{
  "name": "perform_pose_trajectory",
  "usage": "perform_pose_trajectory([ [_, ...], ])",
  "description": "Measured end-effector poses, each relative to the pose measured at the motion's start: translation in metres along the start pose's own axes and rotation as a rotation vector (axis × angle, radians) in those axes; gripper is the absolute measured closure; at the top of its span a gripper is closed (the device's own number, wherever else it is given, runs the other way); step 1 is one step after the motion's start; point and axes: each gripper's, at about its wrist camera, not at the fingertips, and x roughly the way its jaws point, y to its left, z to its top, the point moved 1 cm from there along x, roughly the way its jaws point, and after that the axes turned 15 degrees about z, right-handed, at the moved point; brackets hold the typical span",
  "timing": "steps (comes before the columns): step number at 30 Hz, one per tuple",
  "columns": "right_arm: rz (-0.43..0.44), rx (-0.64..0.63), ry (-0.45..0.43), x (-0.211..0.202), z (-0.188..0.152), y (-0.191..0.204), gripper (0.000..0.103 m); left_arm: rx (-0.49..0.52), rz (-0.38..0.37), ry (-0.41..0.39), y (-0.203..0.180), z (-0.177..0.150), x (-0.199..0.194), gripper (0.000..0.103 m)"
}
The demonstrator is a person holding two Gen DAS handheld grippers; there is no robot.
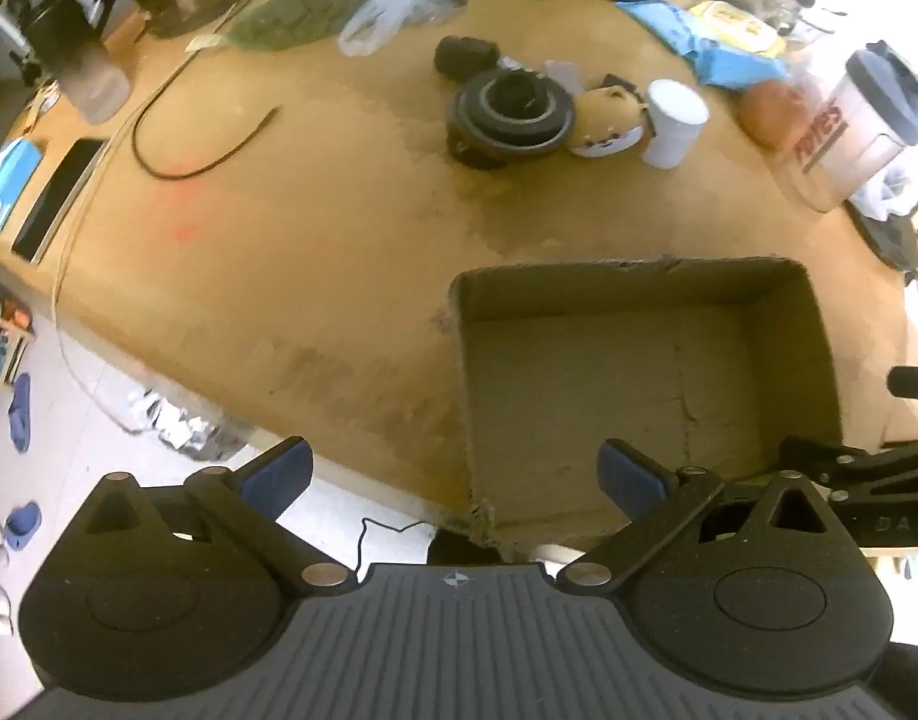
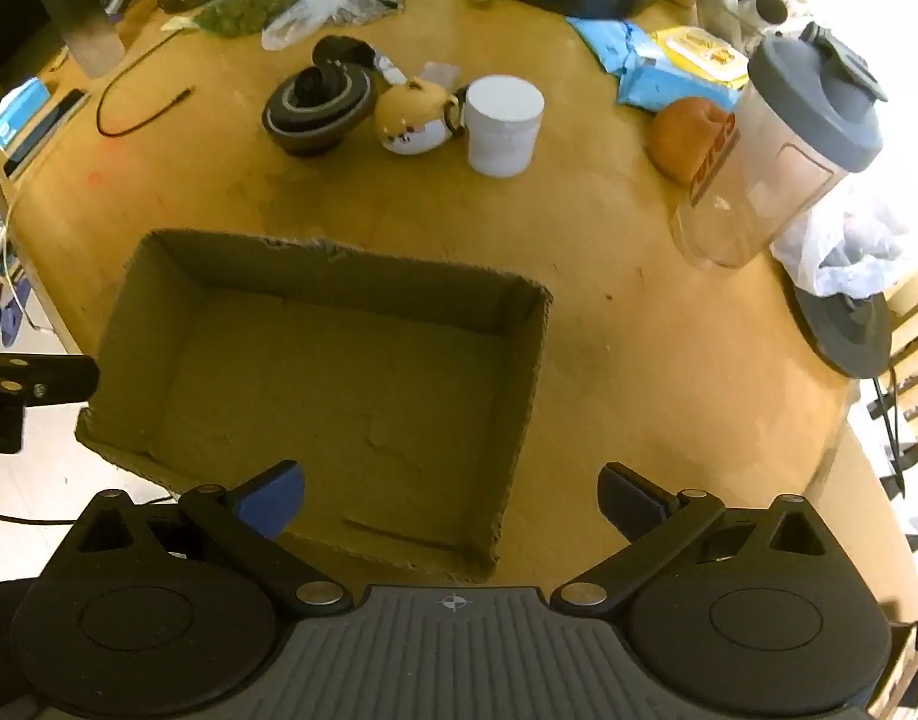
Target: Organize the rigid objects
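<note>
Rough open cardboard box (image 2: 315, 372) on worn wooden table (image 2: 639, 312), white cylindrical cup (image 2: 502, 123), left gripper (image 1: 453, 477) and right gripper (image 2: 450, 498) both spread wide, holding nothing

Open cardboard box (image 2: 315, 396) is set at table's (image 2: 639, 312) near edge. Behind it, left to right: round disc (image 2: 318, 105), toy (image 2: 417, 117), cup (image 2: 504, 123) in a row.
</note>
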Motion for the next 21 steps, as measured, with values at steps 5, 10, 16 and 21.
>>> perform_pose_trajectory([
  [5,0.025,0.012,0.025,-0.007,0.000,-0.011,0.000,-0.047,0.036,0.048,0.012,-0.003,0.010,0.000],
  [10,0.045,0.052,0.051,-0.007,0.000,-0.016,0.000,-0.060,0.048,0.055,0.017,-0.002,0.010,0.000],
  [16,0.064,0.054,0.043,-0.007,-0.002,-0.014,0.000,-0.068,0.026,0.014,0.016,-0.005,0.006,0.000],
  [21,0.092,0.042,0.036,-0.010,-0.001,-0.011,0.000,-0.061,0.029,-0.071,0.014,-0.006,-0.003,0.000],
])
